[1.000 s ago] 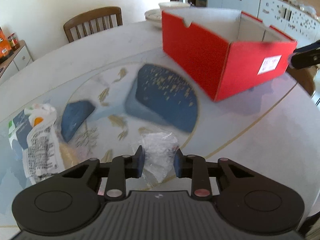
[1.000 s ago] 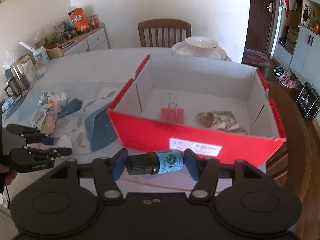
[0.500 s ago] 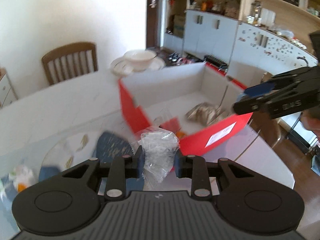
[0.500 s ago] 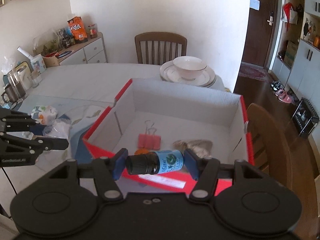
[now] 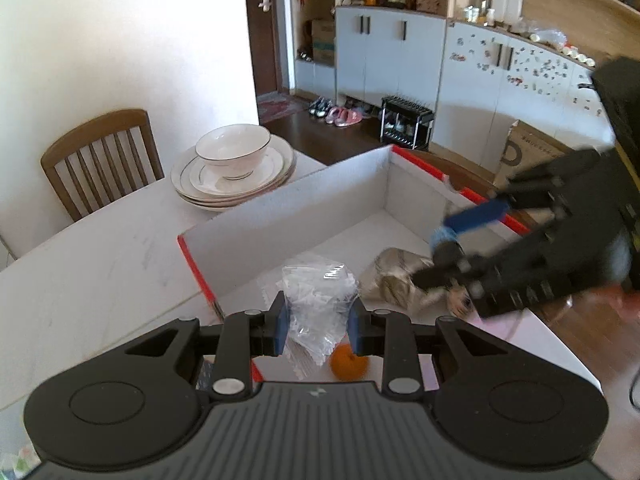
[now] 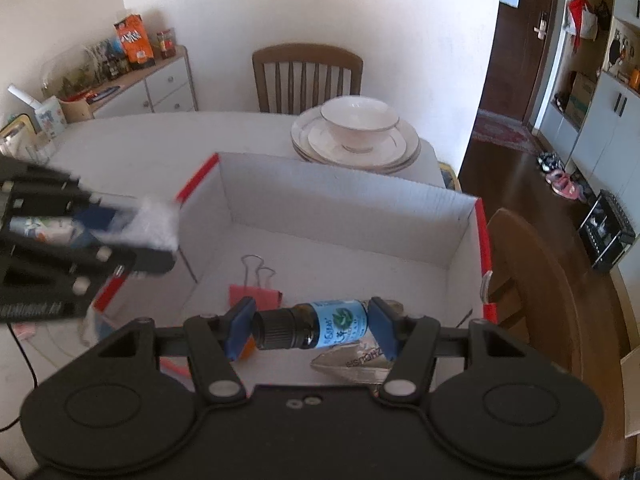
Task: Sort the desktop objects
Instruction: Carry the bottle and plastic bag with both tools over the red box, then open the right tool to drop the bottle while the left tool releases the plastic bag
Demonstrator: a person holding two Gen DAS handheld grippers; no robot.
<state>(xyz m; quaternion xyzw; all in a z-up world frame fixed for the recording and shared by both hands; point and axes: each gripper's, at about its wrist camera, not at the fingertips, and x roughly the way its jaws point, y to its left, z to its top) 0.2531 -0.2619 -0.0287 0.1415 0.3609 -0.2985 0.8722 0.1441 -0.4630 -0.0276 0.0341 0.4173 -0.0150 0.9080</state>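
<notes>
The left gripper [image 5: 319, 330] is clamped on one crumpled clear plastic bag [image 5: 316, 300], held above the near left corner of the red box [image 5: 280, 216]. The right gripper [image 6: 310, 328] grips one small dark bottle [image 6: 316, 326] with a blue label, lying crosswise between the pads, cap toward the left pad. It hangs over the near edge of the same box.

Box count: one, open-topped, red outside, white inside, standing on the white table [image 5: 92, 264]. Contents visible on its floor: one pink binder clip [image 6: 254, 294], one small orange object [image 5: 349, 364], one crumpled silvery wrapper [image 5: 394, 276].

Beyond the box: one bowl [image 6: 358, 122] on a stack of plates [image 6: 354, 148]; plate count cannot be determined. One wooden chair [image 6: 306, 76] stands behind the table.
</notes>
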